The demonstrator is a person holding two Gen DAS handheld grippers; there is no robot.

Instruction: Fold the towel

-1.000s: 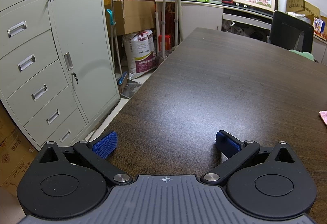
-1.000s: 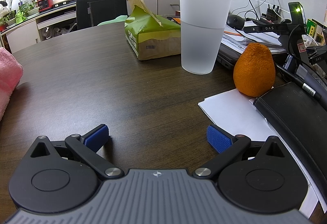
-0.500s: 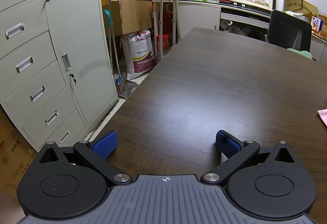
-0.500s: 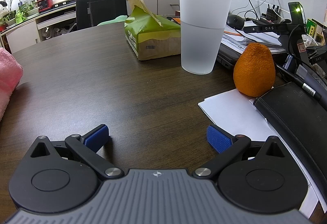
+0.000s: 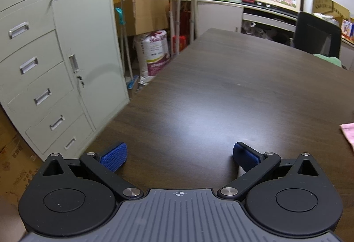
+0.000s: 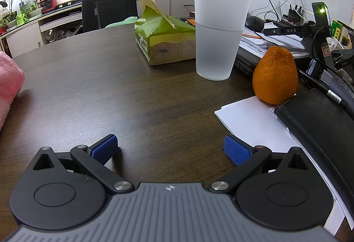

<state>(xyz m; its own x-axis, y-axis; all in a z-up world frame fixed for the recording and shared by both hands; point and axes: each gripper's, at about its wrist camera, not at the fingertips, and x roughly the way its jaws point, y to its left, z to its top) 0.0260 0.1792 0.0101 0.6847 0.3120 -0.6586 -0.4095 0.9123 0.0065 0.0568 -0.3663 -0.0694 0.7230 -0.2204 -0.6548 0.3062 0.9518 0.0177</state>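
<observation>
A pink towel lies on the dark wooden table. Only a corner of the towel (image 5: 348, 134) shows at the right edge of the left wrist view. Its folded bulk (image 6: 8, 82) shows at the left edge of the right wrist view. My left gripper (image 5: 179, 157) is open and empty, low over the table near its left edge, well left of the towel. My right gripper (image 6: 170, 150) is open and empty, low over the table, right of the towel.
In front of the right gripper stand a plastic cup (image 6: 219, 34), a green tissue pack (image 6: 163, 40), an orange (image 6: 275, 76), white paper (image 6: 250, 118) and a black case (image 6: 320, 122). A grey cabinet (image 5: 55, 60) stands left of the table (image 5: 221, 91). A black chair (image 5: 316, 36) is at the far side.
The left wrist view has shifted slightly, the room sliding a little left and down. The right gripper has not moved. Both grippers stay open.
</observation>
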